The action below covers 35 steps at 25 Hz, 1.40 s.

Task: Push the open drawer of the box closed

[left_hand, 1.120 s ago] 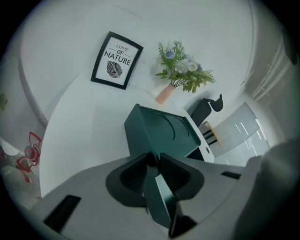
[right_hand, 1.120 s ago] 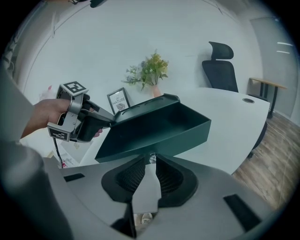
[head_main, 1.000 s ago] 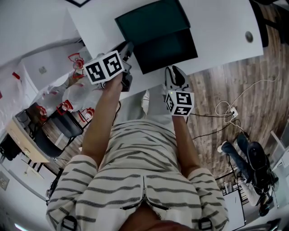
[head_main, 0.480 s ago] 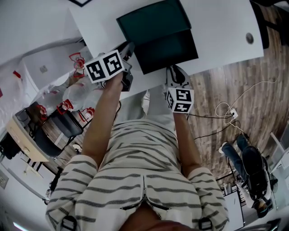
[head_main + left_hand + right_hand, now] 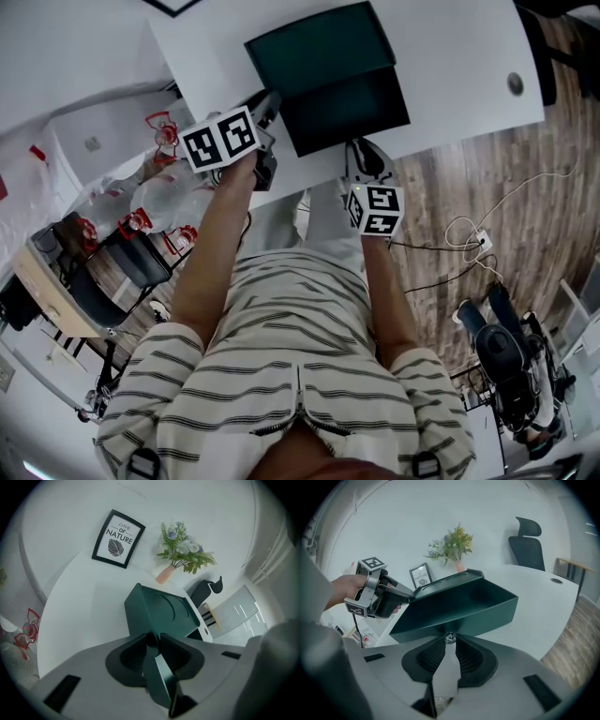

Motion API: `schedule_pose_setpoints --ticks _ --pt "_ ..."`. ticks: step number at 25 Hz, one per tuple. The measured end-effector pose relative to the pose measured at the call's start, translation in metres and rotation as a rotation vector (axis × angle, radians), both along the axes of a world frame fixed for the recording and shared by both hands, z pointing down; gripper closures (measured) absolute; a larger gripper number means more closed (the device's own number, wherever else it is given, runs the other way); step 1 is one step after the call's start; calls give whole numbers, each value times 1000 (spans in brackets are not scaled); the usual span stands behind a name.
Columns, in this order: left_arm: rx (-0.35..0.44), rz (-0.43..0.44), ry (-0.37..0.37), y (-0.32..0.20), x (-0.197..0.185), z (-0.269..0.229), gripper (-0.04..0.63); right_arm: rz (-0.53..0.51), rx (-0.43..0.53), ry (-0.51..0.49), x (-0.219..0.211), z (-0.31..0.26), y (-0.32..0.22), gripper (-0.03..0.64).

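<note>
A dark green box stands on the white table, its drawer pulled out toward me. The drawer is seen empty in the right gripper view. My right gripper is at the drawer's front, and its tips have closed in on the small silver knob. In the head view this right gripper sits at the drawer's near edge. My left gripper is at the box's near left corner. The box has its edge pinched between the tips of the left gripper.
A framed print and a vase of flowers stand behind the box. A black office chair is at the table's far side. Cables lie on the wooden floor to my right, and bags sit to my left.
Only the view has drifted a little. Both grippers stay where they were on the box, and the drawer stands as far out as before.
</note>
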<state>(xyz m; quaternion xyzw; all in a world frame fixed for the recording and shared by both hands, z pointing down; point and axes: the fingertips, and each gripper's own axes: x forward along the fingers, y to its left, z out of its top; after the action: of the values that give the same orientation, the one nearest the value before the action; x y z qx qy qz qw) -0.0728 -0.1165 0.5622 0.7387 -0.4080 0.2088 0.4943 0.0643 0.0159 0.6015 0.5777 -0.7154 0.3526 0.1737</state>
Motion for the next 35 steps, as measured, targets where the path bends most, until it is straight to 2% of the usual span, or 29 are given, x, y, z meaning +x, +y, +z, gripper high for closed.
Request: schedule_pose_setpoints --ticks 9,17,35 --pt "-25 -9 15 -2 1 1 499 -8 6 -2 3 -7 -8 538" --pt "-4 9 -23 0 -1 -2 499 -19 1 -6 0 -8 -11 537" --pt "-15 -3 -21 0 0 0 499 -40 1 -7 -3 -5 -37 537"
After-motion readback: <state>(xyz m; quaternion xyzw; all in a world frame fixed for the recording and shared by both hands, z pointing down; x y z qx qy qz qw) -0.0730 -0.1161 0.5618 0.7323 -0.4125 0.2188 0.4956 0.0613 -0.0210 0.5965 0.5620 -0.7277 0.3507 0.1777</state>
